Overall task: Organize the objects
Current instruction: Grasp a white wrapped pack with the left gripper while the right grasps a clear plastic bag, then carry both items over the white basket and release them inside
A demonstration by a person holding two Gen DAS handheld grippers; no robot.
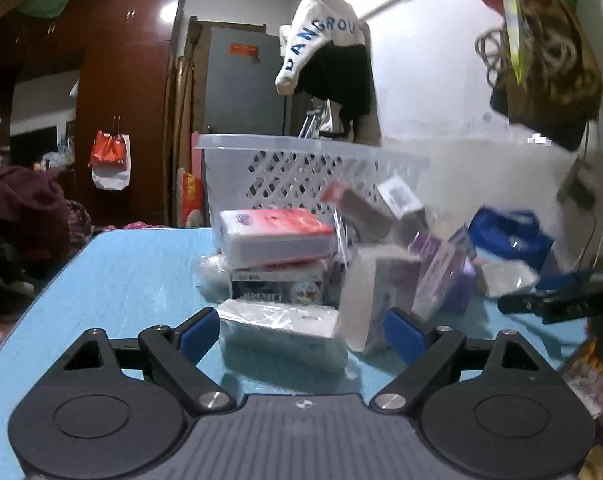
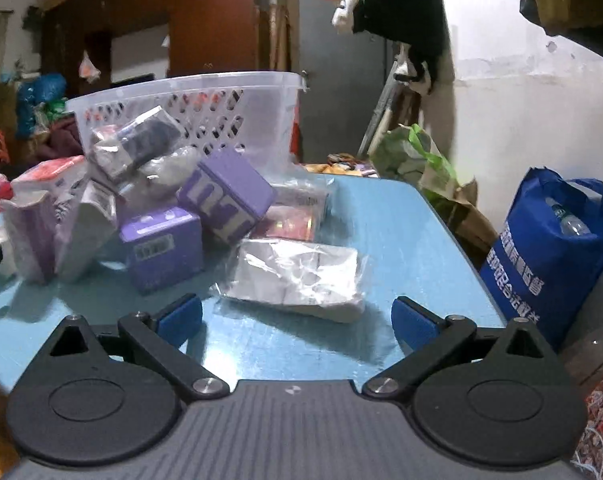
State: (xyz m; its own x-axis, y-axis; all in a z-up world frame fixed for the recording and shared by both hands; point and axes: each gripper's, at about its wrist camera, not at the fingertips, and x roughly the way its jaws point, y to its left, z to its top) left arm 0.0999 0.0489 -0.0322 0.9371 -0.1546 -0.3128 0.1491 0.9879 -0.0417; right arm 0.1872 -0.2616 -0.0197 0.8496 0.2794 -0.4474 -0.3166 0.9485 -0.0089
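Note:
A pile of small boxes and plastic-wrapped packets lies on a blue table (image 1: 121,272) in front of a white lattice basket (image 1: 301,168). My left gripper (image 1: 301,332) is open, its blue pads either side of a wrapped white packet (image 1: 281,328) lying flat. Behind it is a stack topped by a red-and-white box (image 1: 273,232). My right gripper (image 2: 297,320) is open, just short of a wrapped grey packet (image 2: 297,276). Purple boxes (image 2: 161,248) (image 2: 229,196) lie beyond it, and the basket (image 2: 189,108) stands behind them. The right gripper's dark tip (image 1: 549,304) shows at the left view's right edge.
A blue shopping bag (image 2: 549,256) stands off the table's right edge, with a green bag (image 2: 413,156) behind it. A wardrobe (image 1: 129,100), hanging clothes (image 1: 329,60) and a white wall lie beyond. The table's near left part (image 1: 101,300) is bare.

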